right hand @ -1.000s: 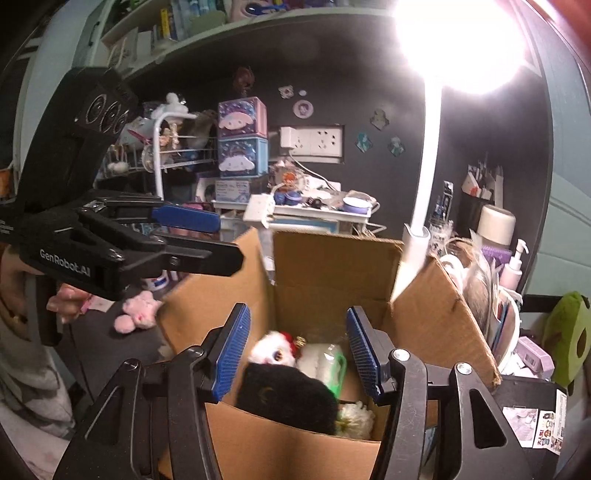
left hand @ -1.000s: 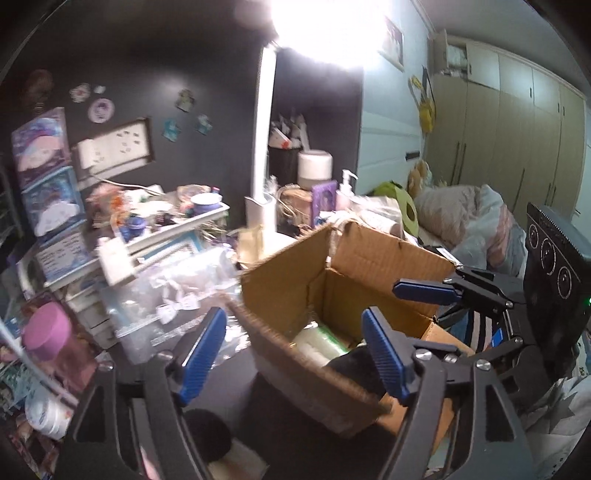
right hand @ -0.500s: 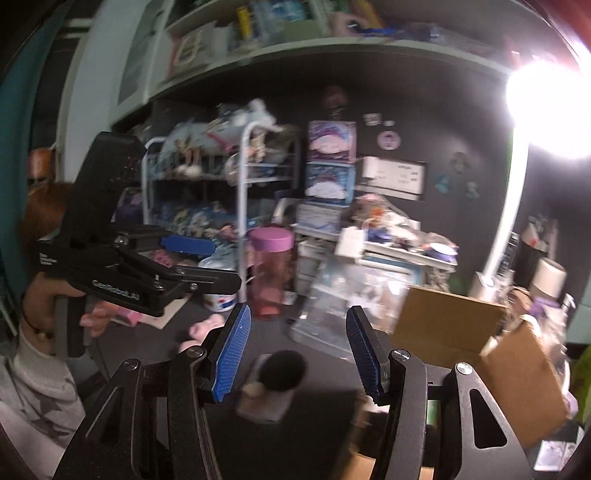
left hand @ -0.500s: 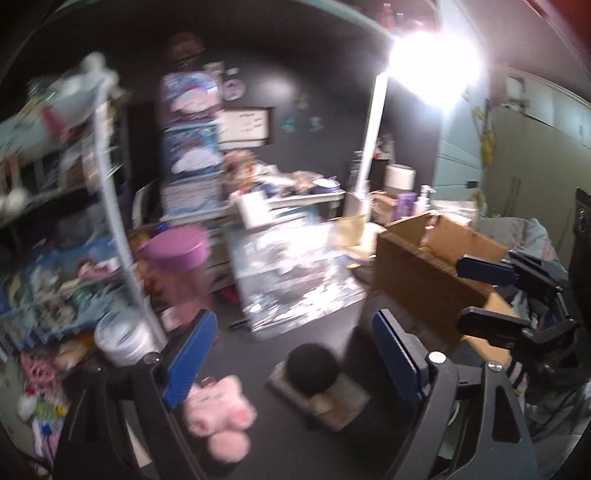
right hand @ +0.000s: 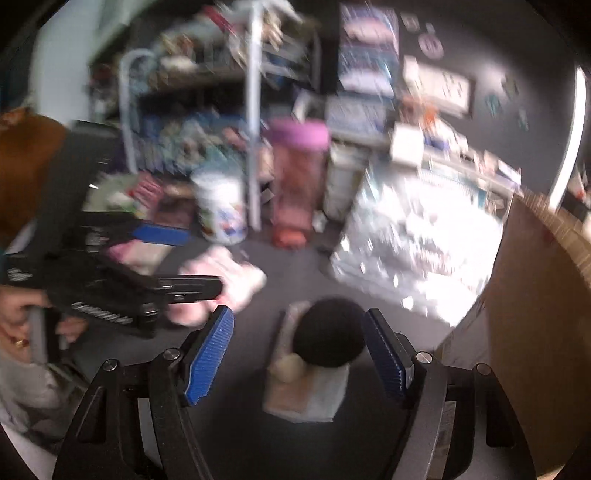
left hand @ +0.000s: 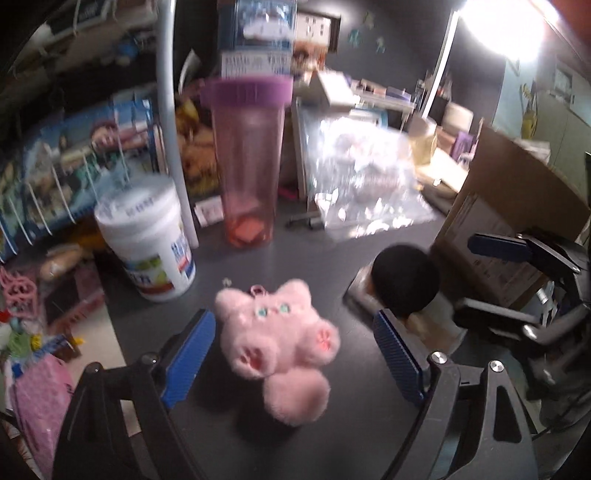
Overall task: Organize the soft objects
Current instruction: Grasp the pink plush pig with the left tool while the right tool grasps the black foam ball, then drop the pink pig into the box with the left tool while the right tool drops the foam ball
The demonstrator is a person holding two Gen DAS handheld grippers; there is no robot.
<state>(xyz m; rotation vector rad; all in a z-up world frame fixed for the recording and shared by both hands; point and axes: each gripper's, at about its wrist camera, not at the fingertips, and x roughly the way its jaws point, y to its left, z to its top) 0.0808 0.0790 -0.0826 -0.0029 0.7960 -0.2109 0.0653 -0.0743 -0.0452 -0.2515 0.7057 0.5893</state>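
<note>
A pink plush cat [left hand: 280,343] lies on the dark table, between the open blue fingers of my left gripper [left hand: 291,358]. A black fuzzy ball on a pale flat pad [left hand: 404,284] lies to its right; in the blurred right wrist view it [right hand: 327,332] sits between the open fingers of my right gripper [right hand: 299,354]. The cardboard box [left hand: 509,199] stands at the right in both views [right hand: 535,332]. The right gripper shows in the left wrist view [left hand: 517,280]. The left gripper [right hand: 173,258] shows over the pink plush [right hand: 221,277].
A pink tumbler with a purple lid [left hand: 247,162], a white tub [left hand: 147,236] and a shiny clear plastic bag [left hand: 365,184] stand behind the toys. A wire rack [right hand: 251,110] with packets is at the left. A bright lamp [left hand: 498,26] glares at top right.
Both grippers swung left from over the open box and lowered toward the table. The pink plush and the black ball now sit close between the fingers.
</note>
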